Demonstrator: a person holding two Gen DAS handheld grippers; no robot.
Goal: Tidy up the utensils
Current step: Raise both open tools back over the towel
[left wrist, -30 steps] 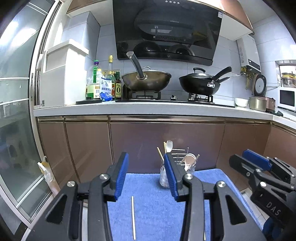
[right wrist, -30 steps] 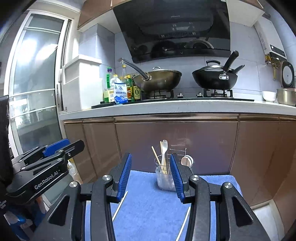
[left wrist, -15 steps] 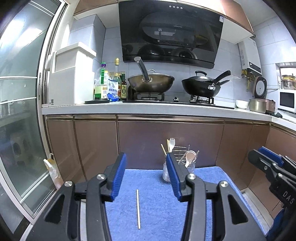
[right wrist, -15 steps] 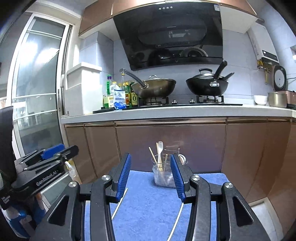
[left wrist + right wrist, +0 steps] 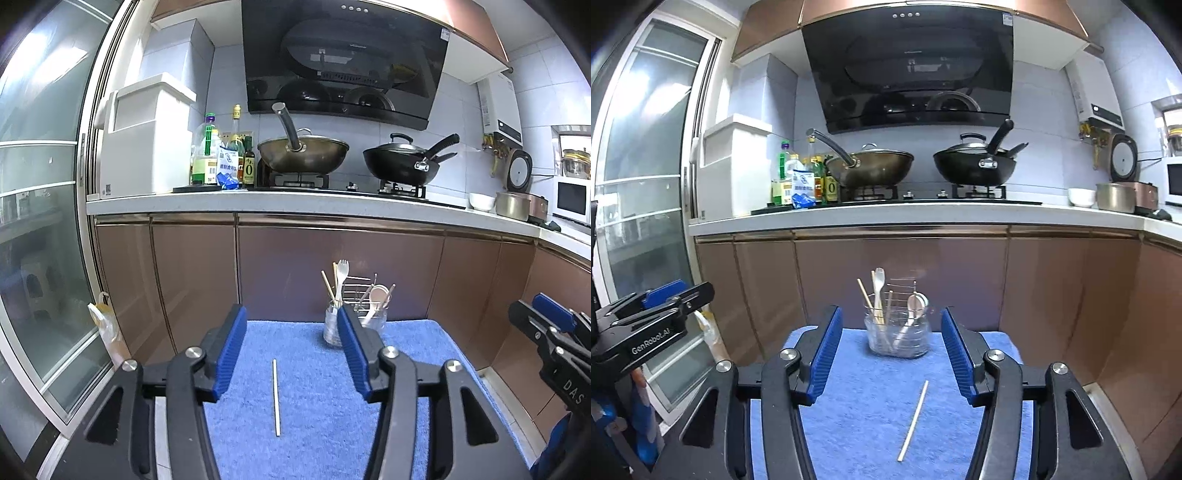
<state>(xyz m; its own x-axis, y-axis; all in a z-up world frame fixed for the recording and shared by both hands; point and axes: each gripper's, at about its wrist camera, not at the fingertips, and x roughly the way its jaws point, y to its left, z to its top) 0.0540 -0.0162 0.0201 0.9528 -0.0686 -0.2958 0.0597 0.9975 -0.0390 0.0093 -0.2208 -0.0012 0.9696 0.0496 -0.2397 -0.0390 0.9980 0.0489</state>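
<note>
Surface: blue towel [image 5: 857, 413].
Chopstick [image 5: 913, 421]: light, stiff, thin; grip mid-shaft.
Left hand-held gripper [image 5: 291, 350]: empty, just widening.
Right hand-held gripper [image 5: 892, 354]: same.

Both grippers held low, side by side, jaws apart
The left gripper [image 5: 291, 350] and right gripper [image 5: 892, 354] point forward and slightly down; each pair of blue-padded jaws has just been opening, with nothing pressed between the pads

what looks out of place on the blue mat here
One loose chopstick lies flat on the blue mat, apart from the clear holder where the other utensils stand upright. Nothing looks spilled or broken.
</note>
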